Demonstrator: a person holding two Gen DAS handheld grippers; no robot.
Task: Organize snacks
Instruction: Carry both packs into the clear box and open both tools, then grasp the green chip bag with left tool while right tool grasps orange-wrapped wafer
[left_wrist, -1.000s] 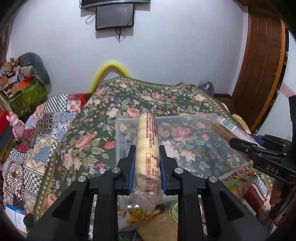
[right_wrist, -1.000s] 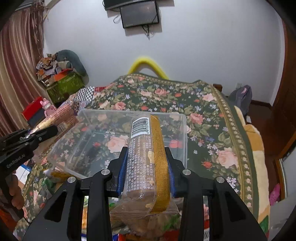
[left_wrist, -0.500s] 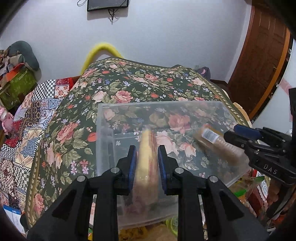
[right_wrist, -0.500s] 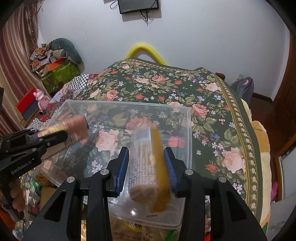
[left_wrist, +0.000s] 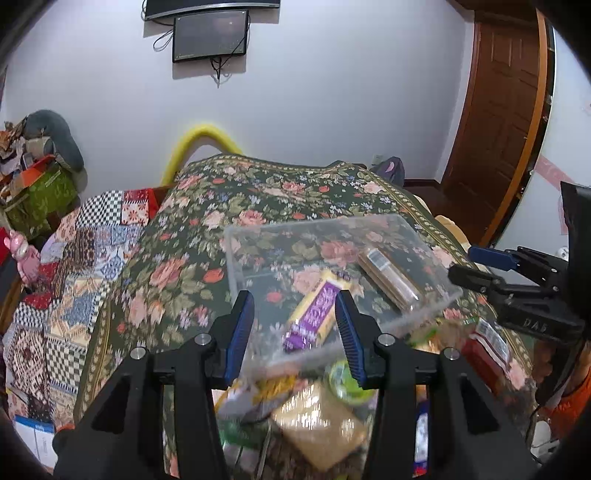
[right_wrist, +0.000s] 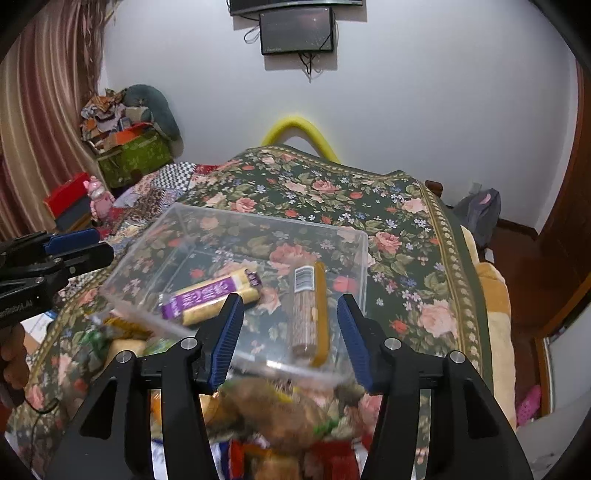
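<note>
A clear plastic bin (left_wrist: 240, 254) (right_wrist: 354, 236) sits on the floral bedspread. Inside it lie a yellow cracker pack with a purple label (left_wrist: 314, 314) (right_wrist: 207, 299) and a brown biscuit roll with a gold edge (left_wrist: 391, 277) (right_wrist: 308, 310). My left gripper (left_wrist: 293, 332) is open and empty above the bin's near edge. My right gripper (right_wrist: 290, 336) is open and empty above the bin's near edge. Each gripper shows at the edge of the other's view, the right (left_wrist: 480, 266) and the left (right_wrist: 74, 247).
A pile of loose snack packets (left_wrist: 317, 421) (right_wrist: 280, 417) lies on the bed in front of the bin. The floral bedspread (right_wrist: 332, 192) stretches beyond. A patchwork quilt (left_wrist: 74, 258) lies left. A wooden door (left_wrist: 498, 110) stands at the right.
Both grippers opened and let go of their packs, which now lie in the bin. Both grippers have pulled back and up from the bin.
</note>
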